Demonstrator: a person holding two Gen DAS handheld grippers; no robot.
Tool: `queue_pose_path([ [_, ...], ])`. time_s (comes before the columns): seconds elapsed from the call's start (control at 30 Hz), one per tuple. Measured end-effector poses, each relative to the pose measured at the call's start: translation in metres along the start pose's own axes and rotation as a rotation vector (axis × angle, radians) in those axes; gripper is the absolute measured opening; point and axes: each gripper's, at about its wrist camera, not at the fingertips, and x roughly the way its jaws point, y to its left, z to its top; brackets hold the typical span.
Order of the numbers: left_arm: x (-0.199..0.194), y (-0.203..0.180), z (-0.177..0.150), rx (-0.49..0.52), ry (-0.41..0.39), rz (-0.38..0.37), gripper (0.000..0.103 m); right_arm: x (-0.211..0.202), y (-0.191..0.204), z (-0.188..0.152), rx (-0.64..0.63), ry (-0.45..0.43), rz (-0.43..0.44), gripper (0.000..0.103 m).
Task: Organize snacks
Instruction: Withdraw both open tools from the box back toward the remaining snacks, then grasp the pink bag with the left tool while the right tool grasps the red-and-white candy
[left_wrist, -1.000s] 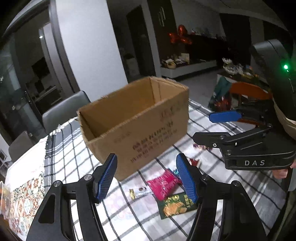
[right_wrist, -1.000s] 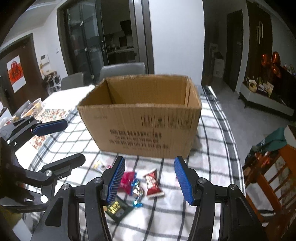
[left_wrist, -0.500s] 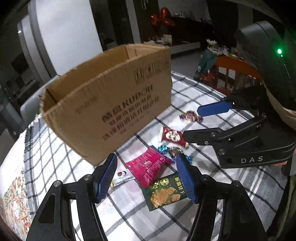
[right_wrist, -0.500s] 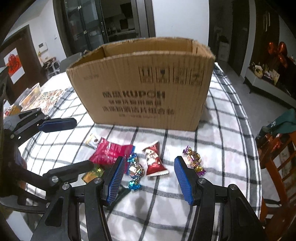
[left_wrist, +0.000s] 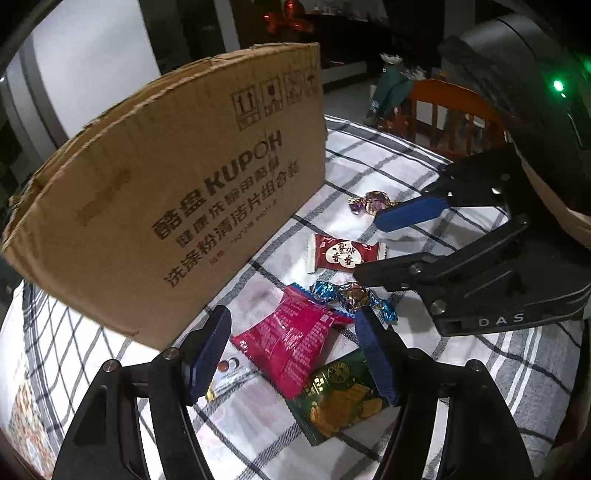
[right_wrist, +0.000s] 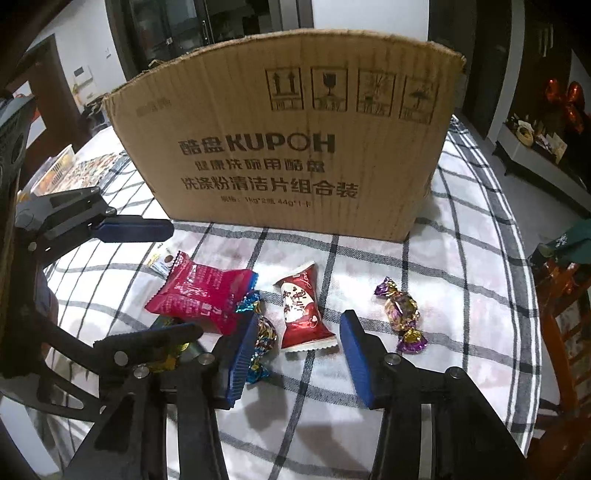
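A brown cardboard box (left_wrist: 177, 192) (right_wrist: 295, 147) stands on the checked tablecloth. In front of it lie a pink snack packet (left_wrist: 291, 339) (right_wrist: 207, 291), a green packet (left_wrist: 340, 402), a dark red sweet (left_wrist: 343, 254) (right_wrist: 301, 310), blue-and-gold wrapped candies (left_wrist: 351, 295) (right_wrist: 258, 339), a purple-and-gold candy (left_wrist: 371, 201) (right_wrist: 400, 314) and a small sachet (left_wrist: 225, 369). My left gripper (left_wrist: 295, 354) is open, low over the pink packet. My right gripper (right_wrist: 299, 354) is open, its jaws either side of the dark red sweet.
An orange wooden chair (left_wrist: 454, 118) (right_wrist: 561, 295) stands past the table's right edge. A patterned mat (right_wrist: 85, 170) and a tray (right_wrist: 55, 166) lie at the far left. Dark cabinets and a low shelf (right_wrist: 535, 147) fill the room behind.
Both grippers have dropped lower and closer to the snacks in front of the box. The box opening is no longer visible. Both grippers stayed open.
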Motion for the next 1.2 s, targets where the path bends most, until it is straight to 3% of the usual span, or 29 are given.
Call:
queue_pose_path([
  [0.47, 0.025, 0.006, -0.001, 0.022, 0.064, -0.089, 0.067, 0.015, 0.006, 0.007, -0.007, 0.011, -0.008, 0.039],
  [0.63, 0.027, 0.009, -0.003, 0.0, 0.064, -0.072, 0.048, 0.019, 0.012, 0.01, -0.015, 0.01, -0.016, 0.038],
  [0.77, 0.024, 0.012, -0.004, -0.041, 0.062, -0.052, 0.044, 0.022, 0.01, 0.012, -0.015, 0.01, -0.017, 0.024],
  [1.2, 0.0, 0.013, -0.003, -0.224, -0.012, 0.07, 0.042, 0.003, -0.001, 0.002, -0.001, -0.034, -0.022, 0.022],
])
